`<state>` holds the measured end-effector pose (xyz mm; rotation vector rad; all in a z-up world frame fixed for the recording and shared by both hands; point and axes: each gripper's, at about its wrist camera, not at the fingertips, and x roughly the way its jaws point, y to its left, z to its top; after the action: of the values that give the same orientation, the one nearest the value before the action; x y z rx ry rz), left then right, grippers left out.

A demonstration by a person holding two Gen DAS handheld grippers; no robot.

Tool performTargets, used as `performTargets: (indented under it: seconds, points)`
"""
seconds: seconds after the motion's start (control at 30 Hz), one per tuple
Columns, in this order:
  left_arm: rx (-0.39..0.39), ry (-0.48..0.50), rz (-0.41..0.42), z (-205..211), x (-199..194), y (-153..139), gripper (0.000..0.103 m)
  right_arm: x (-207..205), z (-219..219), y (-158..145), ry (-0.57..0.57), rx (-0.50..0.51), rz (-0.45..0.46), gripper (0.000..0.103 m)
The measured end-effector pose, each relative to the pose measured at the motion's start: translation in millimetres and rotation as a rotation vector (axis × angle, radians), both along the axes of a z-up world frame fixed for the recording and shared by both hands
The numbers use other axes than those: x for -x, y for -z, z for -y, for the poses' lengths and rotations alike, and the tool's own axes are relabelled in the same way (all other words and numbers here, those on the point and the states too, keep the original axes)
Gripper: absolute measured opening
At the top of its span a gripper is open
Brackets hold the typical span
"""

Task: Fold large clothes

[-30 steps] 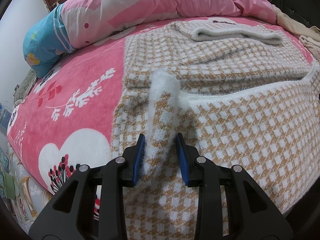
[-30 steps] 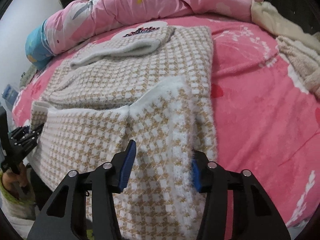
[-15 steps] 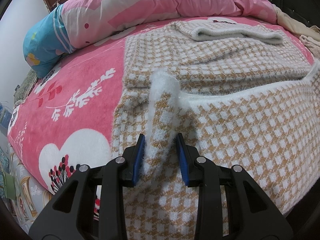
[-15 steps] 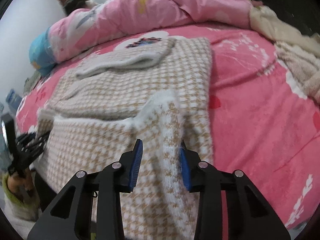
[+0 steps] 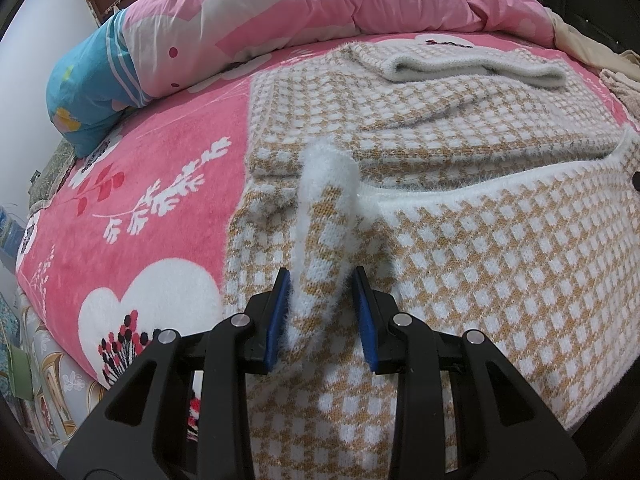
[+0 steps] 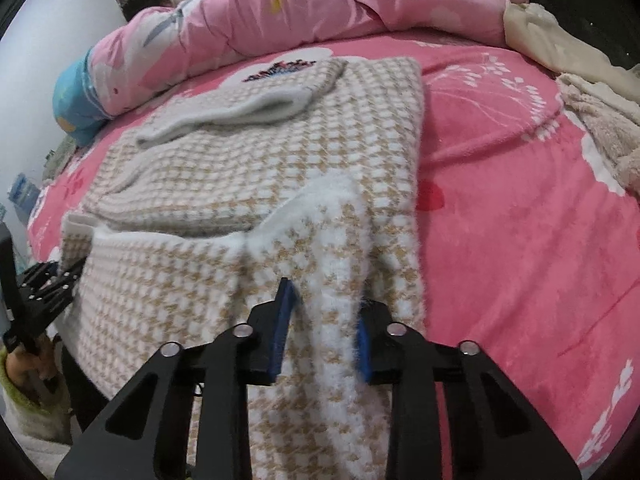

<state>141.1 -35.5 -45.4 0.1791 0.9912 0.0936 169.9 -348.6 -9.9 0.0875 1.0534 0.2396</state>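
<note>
On the pink floral bedspread [image 5: 132,184] lies a tan-and-white checked sweater [image 5: 460,248], its near hem lifted toward you. At its left corner, your left gripper [image 5: 320,312] pinches a ridge of fluffy white hem between blue pads [image 5: 278,316]. At the right corner, your right gripper [image 6: 322,330] closes on another bunched fold of hem. Beyond the sweater, a pink quilt [image 6: 280,12] is heaped at the head of the bed, with cream clothing [image 6: 592,120] at far right.
</note>
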Motion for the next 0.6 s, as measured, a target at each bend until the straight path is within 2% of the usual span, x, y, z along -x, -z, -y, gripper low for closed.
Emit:
performTargets:
  seconds: [0.3,0.6]
  points:
    - [0.000,-0.004,0.000,-0.4,-0.2,-0.1,0.031,5.8,-16.2,-0.9,-0.007,0.152,0.026,0.023]
    - [0.000,-0.005,0.000,-1.3,-0.4,0.1,0.031,4.7,-17.0,-2.3,-0.007,0.173,0.027,0.023]
